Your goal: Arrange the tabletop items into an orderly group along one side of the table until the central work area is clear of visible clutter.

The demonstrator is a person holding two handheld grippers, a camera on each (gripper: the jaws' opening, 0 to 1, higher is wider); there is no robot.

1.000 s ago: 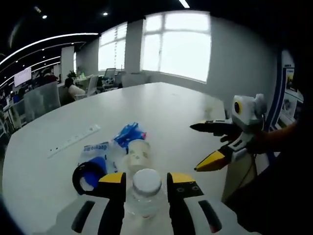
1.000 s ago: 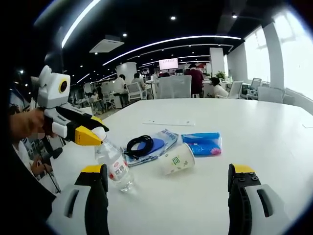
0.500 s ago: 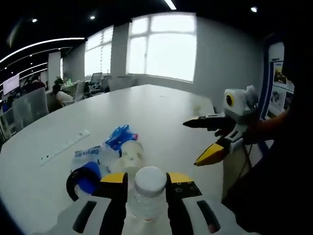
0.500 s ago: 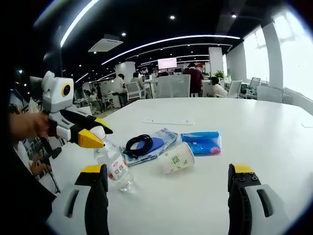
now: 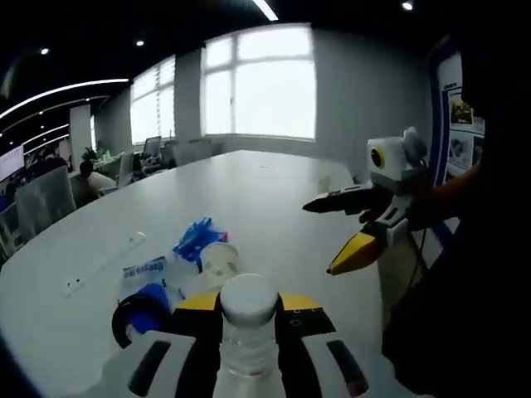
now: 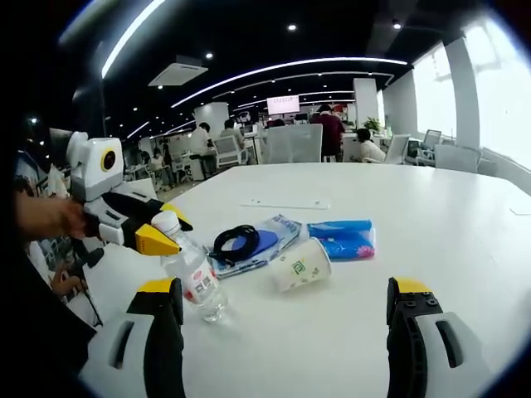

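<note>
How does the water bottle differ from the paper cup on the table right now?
The water bottle is clear plastic with a white cap; the paper cup is opaque cream with a green logo. The bottle is clamped at its neck by the left gripper and leans; the cup lies on its side, untouched. The bottle is taller and slimmer. Both rest on the white table.

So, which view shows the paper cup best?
The right gripper view: the cup lies on its side in the open, its printed logo visible. In the left gripper view the cup is partly behind the bottle.
</note>
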